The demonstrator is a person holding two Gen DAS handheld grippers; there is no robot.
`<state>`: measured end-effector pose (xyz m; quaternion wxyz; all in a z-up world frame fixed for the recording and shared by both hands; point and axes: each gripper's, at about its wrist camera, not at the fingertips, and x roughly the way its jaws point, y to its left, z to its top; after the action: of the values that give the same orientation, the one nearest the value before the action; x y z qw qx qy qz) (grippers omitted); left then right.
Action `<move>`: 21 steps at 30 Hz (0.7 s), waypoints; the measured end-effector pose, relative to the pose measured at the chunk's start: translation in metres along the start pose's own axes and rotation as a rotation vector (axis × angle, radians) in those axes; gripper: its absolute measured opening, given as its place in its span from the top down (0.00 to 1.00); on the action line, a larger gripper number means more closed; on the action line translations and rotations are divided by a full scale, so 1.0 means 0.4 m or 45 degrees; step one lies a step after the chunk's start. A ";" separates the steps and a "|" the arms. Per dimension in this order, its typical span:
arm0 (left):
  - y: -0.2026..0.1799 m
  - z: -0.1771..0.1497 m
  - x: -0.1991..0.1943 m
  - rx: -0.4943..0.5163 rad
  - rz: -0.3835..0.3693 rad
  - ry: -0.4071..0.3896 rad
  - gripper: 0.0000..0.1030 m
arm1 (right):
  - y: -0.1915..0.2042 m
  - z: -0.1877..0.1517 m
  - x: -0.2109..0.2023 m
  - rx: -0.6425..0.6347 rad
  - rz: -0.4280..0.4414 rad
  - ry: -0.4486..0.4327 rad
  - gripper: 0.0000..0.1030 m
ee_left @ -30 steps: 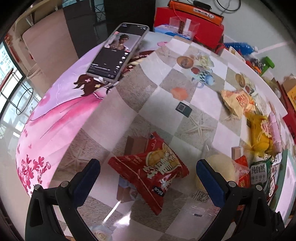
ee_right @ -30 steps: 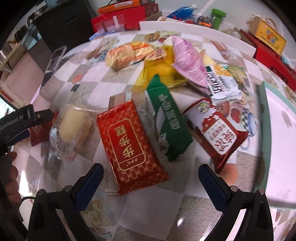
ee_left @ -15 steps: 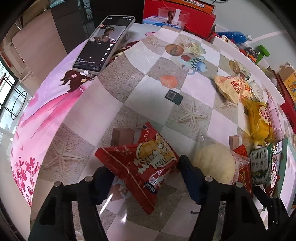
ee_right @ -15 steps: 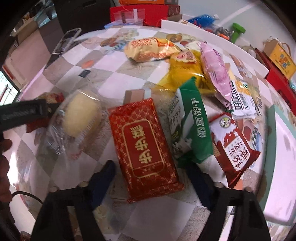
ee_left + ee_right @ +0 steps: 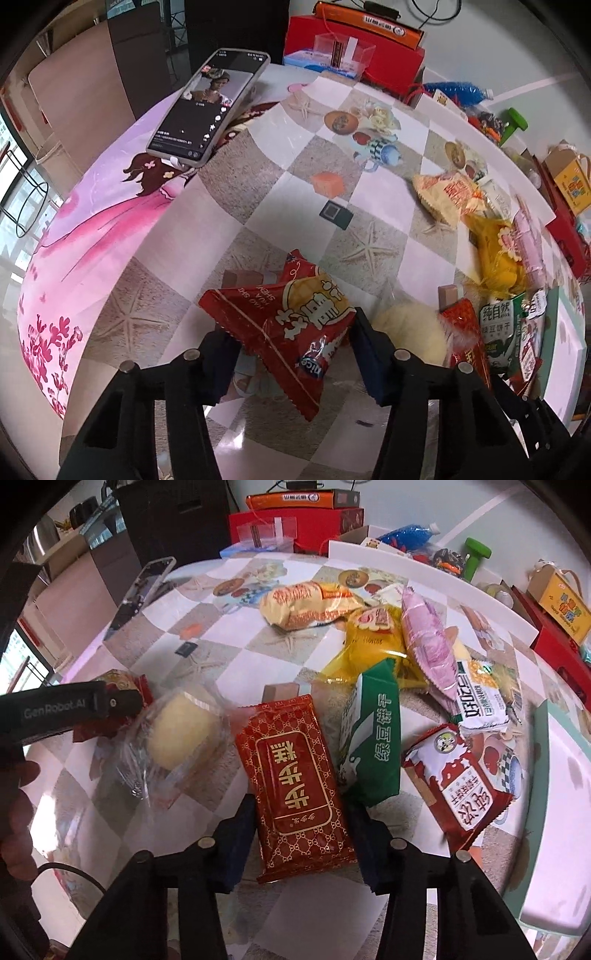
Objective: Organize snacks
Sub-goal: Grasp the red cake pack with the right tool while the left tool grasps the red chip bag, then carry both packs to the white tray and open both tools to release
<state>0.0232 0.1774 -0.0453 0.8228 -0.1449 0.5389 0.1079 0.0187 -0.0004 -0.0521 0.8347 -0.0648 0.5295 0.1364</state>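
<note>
At lower centre of each wrist view, the left gripper (image 5: 291, 354) pinches a red chip bag (image 5: 291, 325) and the right gripper (image 5: 301, 834) clamps a red patterned packet (image 5: 295, 786), jaws just closing. A wrapped bun (image 5: 181, 731) and green biscuit pack (image 5: 373, 738) crowd alongside; a phone (image 5: 210, 107) sits upper left.

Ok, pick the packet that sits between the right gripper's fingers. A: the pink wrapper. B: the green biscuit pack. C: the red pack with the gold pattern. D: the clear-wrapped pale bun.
C: in the right wrist view the red pack with the gold pattern lies lengthwise between the fingers of the right gripper, whose jaws have just been closing on its sides; the green biscuit pack lies beside it.
</note>
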 end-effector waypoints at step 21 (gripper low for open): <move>-0.063 0.006 -0.124 0.027 -0.138 -0.193 0.44 | -0.072 -0.004 -0.199 0.108 0.061 -0.267 0.54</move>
<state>0.0140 0.1537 0.0041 0.8672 -0.1566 0.4677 0.0683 -0.0061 -0.0409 0.0181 0.8839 -0.0020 0.4462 0.1400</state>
